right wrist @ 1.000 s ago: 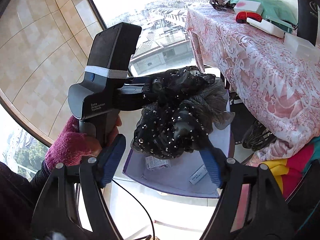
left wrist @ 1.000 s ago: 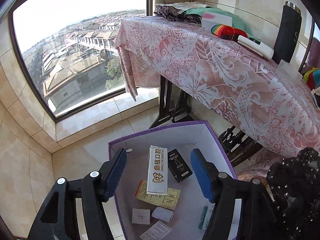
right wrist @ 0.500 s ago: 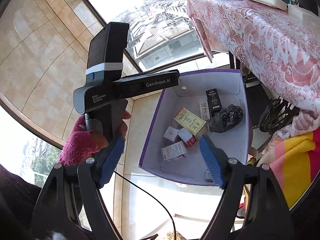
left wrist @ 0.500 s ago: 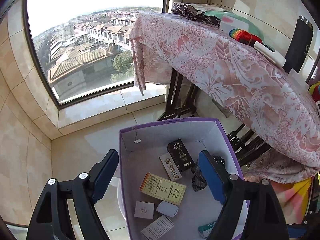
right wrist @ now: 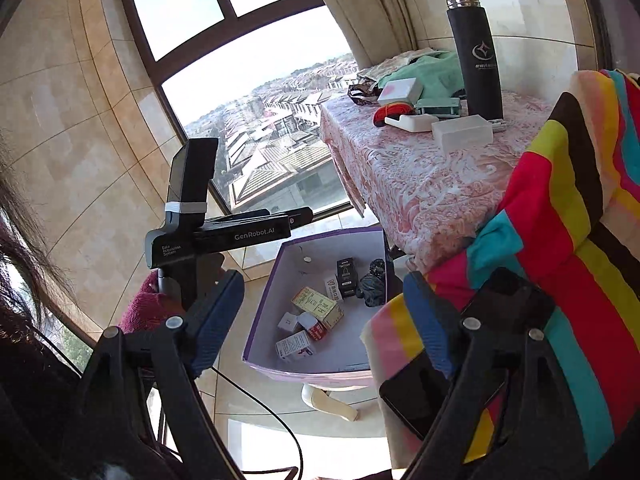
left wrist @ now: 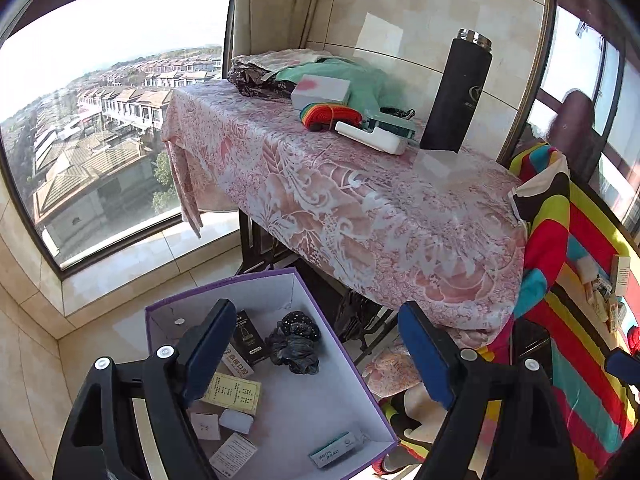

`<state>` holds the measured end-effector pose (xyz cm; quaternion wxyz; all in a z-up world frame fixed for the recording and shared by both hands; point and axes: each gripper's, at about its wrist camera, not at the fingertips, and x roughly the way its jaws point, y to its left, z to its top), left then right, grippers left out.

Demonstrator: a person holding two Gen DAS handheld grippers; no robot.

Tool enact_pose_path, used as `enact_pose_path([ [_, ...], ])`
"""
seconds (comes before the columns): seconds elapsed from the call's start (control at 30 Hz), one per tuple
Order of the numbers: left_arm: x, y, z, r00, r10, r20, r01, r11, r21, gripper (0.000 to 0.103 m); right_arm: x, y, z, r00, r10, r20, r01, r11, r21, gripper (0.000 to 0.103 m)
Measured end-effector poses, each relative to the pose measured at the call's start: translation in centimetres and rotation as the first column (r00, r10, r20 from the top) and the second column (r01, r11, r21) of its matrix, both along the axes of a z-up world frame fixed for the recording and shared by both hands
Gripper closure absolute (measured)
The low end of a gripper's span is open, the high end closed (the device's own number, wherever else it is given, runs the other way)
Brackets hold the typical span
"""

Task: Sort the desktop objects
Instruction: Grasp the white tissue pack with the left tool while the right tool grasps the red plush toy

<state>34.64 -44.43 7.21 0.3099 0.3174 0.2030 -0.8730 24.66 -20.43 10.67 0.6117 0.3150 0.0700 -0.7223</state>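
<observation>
Now both hands are up off the purple box (left wrist: 256, 280) on the floor, and the black sequinned scrunchie (left wrist: 298, 338) lies inside it, beside the small cartons. Left tongs (left wrist: 316, 356) gape wide with nothing between the blue pads; right tongs (right wrist: 324, 316) have just been opening and hold nothing either. Next pickings, I'd judge, sit at the counter's (left wrist: 360, 216) far end by the wall: white pink-topped box (left wrist: 320, 92), rainbow-striped roll (left wrist: 330, 117), white case (left wrist: 372, 138), tall black flask (left wrist: 456, 92), and a frosted white box (right wrist: 462, 132) near the right edge. To do this well, take the low, boxy items first, squaring the pads across their short sides; the flask looks top-heavy, so grip it low on the body and avoid brushing it while reaching past. Left tongs point down and forward, over the box toward the counter's near edge; right tongs hang behind, angled down, with the striped cloth (right wrist: 560, 240) crowding their right pad.
</observation>
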Motion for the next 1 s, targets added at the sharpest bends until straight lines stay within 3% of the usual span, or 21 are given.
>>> enact_pose_path([
  [0.1,-4.4,5.0,2.5,0.987,-0.156,-0.041,0.156,0.988,-0.016,0.016,-3.2,6.4,0.0,0.983,-0.183,-0.009,0.183,0.983,-0.002,0.019],
  [0.17,-7.6,9.1,3.5,0.960,-0.270,-0.071,0.270,0.963,-0.010,0.015,-5.6,10.9,-0.2,0.950,-0.312,0.003,0.312,0.950,-0.002,0.019],
  [0.33,-16.2,19.8,2.2,0.857,-0.514,-0.048,0.516,0.851,0.099,0.015,-10.9,21.9,-1.5,0.777,-0.629,-0.024,0.628,0.774,0.075,0.017],
  [0.47,-22.5,27.3,-0.1,0.762,-0.647,-0.031,0.636,0.738,0.228,0.015,-13.4,29.4,-2.6,0.663,-0.749,0.024,0.745,0.662,0.083,0.017],
  [0.57,-26.3,31.8,-0.7,0.736,-0.672,-0.074,0.664,0.698,0.269,0.015,-14.4,33.9,-3.5,0.601,-0.797,0.050,0.792,0.603,0.094,0.017],
  [0.63,-28.7,34.3,-0.6,0.746,-0.656,-0.111,0.659,0.705,0.262,0.015,-14.8,36.3,-4.1,0.581,-0.811,0.065,0.806,0.585,0.092,0.017],
  [0.7,-31.1,36.4,-0.1,0.783,-0.612,-0.111,0.620,0.756,0.209,0.015,-15.2,38.3,-4.4,0.566,-0.820,0.088,0.816,0.573,0.084,0.017],
  [0.83,-37.0,38.1,0.1,0.861,-0.502,-0.086,0.509,0.844,0.171,0.015,-15.6,41.4,-4.7,0.557,-0.822,0.120,0.823,0.566,0.053,0.017],
  [0.93,-41.1,38.4,-0.4,0.887,-0.457,-0.063,0.458,0.854,0.246,0.015,-15.3,43.1,-5.1,0.557,-0.820,0.130,0.824,0.566,0.042,0.017],
  [1.0,-43.4,39.2,-0.5,0.906,-0.422,-0.020,0.416,0.883,0.218,0.015,-15.1,43.7,-5.6,0.553,-0.822,0.137,0.826,0.562,0.041,0.017],
])
